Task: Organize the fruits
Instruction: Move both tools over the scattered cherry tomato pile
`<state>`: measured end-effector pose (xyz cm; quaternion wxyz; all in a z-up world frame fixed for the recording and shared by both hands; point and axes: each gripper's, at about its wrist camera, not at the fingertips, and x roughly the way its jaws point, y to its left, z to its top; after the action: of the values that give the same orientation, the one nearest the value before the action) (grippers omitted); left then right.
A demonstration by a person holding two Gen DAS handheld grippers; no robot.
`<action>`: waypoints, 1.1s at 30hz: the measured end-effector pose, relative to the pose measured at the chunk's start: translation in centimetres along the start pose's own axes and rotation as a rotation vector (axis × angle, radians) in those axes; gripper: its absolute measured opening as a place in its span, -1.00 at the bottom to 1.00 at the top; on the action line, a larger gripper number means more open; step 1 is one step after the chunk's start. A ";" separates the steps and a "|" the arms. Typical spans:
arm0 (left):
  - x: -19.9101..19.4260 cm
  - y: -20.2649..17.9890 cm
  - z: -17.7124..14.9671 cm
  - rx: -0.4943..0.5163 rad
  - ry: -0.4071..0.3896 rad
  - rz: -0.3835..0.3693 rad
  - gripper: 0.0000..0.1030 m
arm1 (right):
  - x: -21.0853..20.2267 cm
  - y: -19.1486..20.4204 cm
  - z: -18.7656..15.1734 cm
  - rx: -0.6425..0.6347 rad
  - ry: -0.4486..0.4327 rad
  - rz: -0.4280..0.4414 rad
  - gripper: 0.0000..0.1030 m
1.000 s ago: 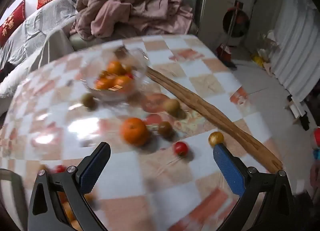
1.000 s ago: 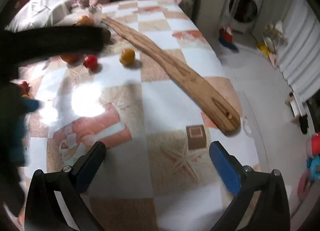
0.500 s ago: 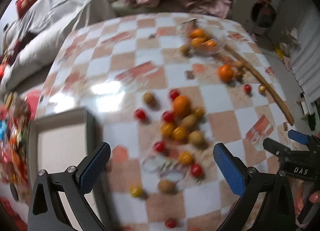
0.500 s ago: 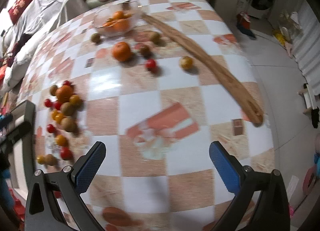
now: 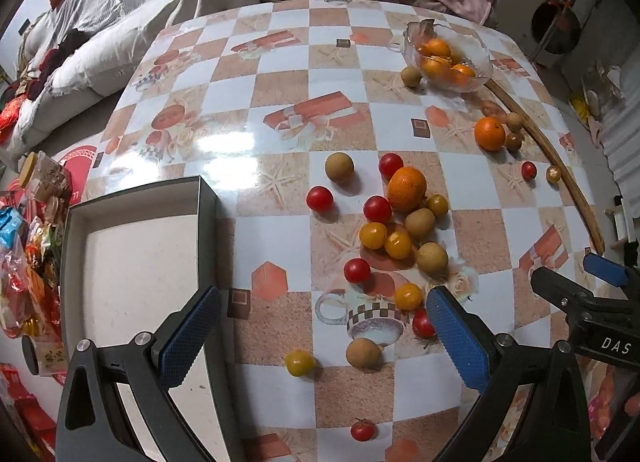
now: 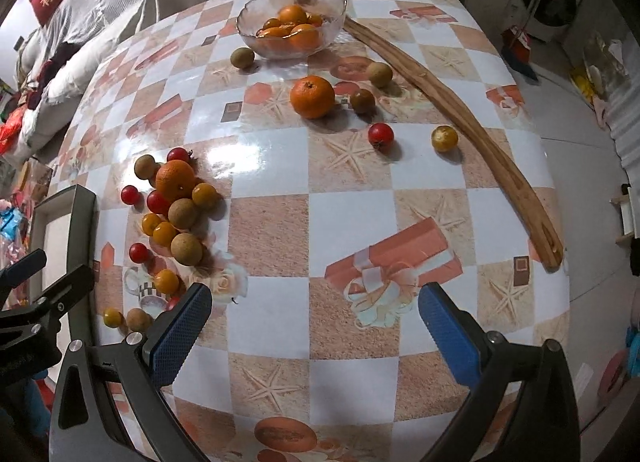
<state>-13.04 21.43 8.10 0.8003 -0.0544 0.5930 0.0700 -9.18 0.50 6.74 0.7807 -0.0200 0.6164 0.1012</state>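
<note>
Fruit scattered on the bench [image 5: 280,74]
Left hand-held gripper [image 5: 320,336] and right hand-held gripper [image 6: 316,326] both gape, released, beside the empty tray [image 5: 76,218]

In the left wrist view, the left claw's [image 5: 320,336] right pad covers part of a red tomato [image 5: 422,324]. The open box [image 5: 132,262] runs behind the left pad toward 6 o'clock. At 3 o'clock, the right claw [image 5: 592,282] is cut off by the edge.

Fruit cluster [image 5: 400,222] loose beside box [image 5: 132,198]
</note>
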 end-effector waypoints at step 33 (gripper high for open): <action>1.6 0.1 -0.2 -0.008 0.043 0.014 1.00 | 0.2 -0.6 0.0 0.002 0.015 0.005 1.00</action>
<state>-12.78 21.54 6.47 0.7866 -0.0552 0.6102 0.0768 -9.02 -0.02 6.45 0.7758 -0.0185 0.6224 0.1022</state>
